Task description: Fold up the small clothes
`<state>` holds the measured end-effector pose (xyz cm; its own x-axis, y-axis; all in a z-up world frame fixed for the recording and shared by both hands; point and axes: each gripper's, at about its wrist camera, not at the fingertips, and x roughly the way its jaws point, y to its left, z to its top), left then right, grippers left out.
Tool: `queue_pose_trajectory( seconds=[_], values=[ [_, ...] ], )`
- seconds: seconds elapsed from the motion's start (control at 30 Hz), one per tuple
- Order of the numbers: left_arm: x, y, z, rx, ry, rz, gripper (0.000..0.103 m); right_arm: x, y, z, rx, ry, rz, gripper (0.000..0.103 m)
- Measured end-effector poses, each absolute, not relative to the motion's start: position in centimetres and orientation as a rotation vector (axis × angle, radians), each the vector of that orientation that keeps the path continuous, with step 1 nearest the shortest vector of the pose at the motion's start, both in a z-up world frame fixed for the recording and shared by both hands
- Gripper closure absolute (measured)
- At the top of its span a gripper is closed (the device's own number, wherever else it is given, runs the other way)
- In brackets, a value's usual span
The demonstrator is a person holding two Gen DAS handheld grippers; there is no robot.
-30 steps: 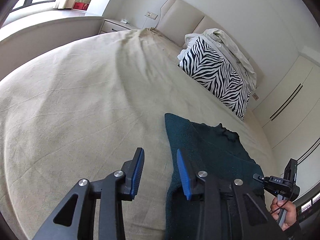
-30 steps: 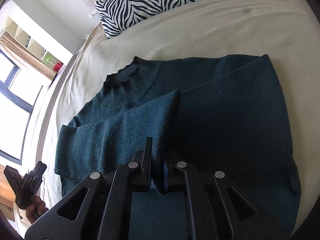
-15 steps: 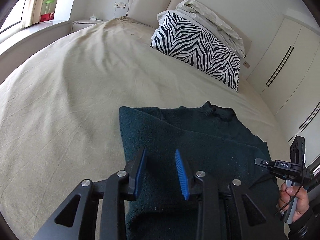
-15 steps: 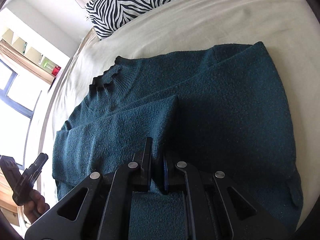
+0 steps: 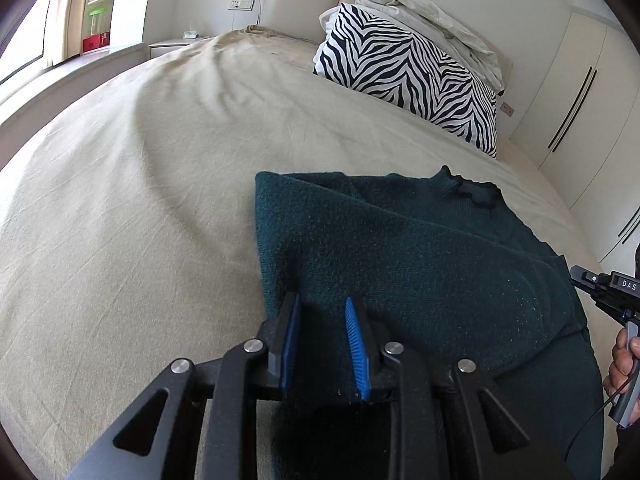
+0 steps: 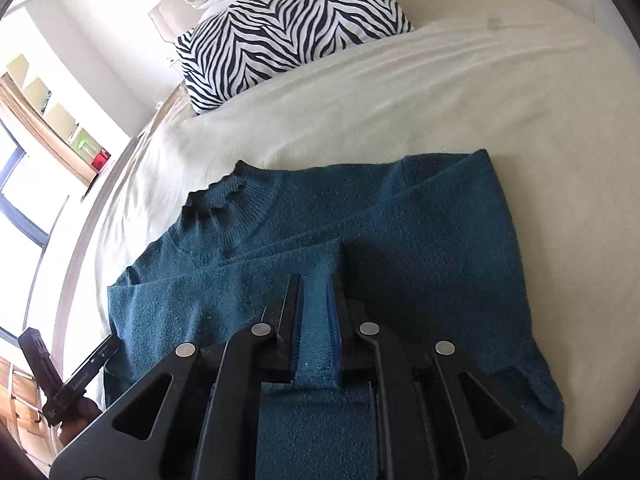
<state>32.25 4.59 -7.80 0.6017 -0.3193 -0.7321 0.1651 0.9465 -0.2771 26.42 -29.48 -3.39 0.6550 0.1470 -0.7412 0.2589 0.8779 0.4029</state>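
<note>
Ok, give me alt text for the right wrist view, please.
Right tool, jaws slightly parted around a folded-in sleeve of a teal sweater lying flat on a cream bed. A zebra-print pillow sits beyond; the left tool shows at lower left.

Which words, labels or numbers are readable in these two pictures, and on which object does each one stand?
"DAS": white letters on the black body of the right tool, seen at the edge of the left wrist view.
Small light print on the black body of the left tool, seen in the right wrist view: too small and blurred to read.
Nothing else carries text.
</note>
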Motion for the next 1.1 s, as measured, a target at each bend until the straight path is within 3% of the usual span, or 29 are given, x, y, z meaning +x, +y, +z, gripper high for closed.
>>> queue_pose_trajectory(
  seconds=[0.1, 0.17, 0.23, 0.3, 0.33, 0.4, 0.47, 0.83, 1.1],
  values=[
    [31.8, 4.9, -7.8, -0.195, 0.883, -0.284, 0.076, 28.2, -28.0, -6.9, 0.467, 1.012, -0.023, 0.092],
    [30.7, 5.6, -7.5, -0.215, 0.886, -0.287, 0.076, 27.3, -29.3, -7.7, 0.541, 0.940, 0.017, 0.093],
    [28.7, 7.2, -7.1, -0.243, 0.903, -0.253, 0.062, 25.7, -30.9, -7.6, 0.674, 0.918, -0.023, 0.093],
    [26.0, 9.0, -6.5, -0.298, 0.896, -0.248, 0.062, 23.4, -31.5, -6.3, 0.670, 0.889, -0.069, 0.090],
    [24.6, 9.7, -6.1, -0.317, 0.900, -0.237, 0.061, 21.8, -31.5, -5.3, 0.649, 0.861, -0.075, 0.086],
    [21.6, 10.8, -5.3, -0.357, 0.904, -0.240, 0.060, 18.1, -31.4, -3.5, 0.635, 0.794, -0.053, 0.055],
    [18.5, 11.1, -4.5, -0.371, 0.904, -0.244, 0.060, 13.9, -31.2, -2.0, 0.619, 0.753, -0.046, 0.045],
    [5.1, 8.8, -7.6, -0.343, 1.090, -0.253, 0.058, -8.4, -33.9, -3.8, 0.636, 0.812, -0.154, 0.045],
    [2.8, 9.4, -7.2, -0.339, 1.137, -0.291, 0.057, -14.7, -35.8, -7.5, 0.747, 0.871, -0.168, 0.045]
  ],
)
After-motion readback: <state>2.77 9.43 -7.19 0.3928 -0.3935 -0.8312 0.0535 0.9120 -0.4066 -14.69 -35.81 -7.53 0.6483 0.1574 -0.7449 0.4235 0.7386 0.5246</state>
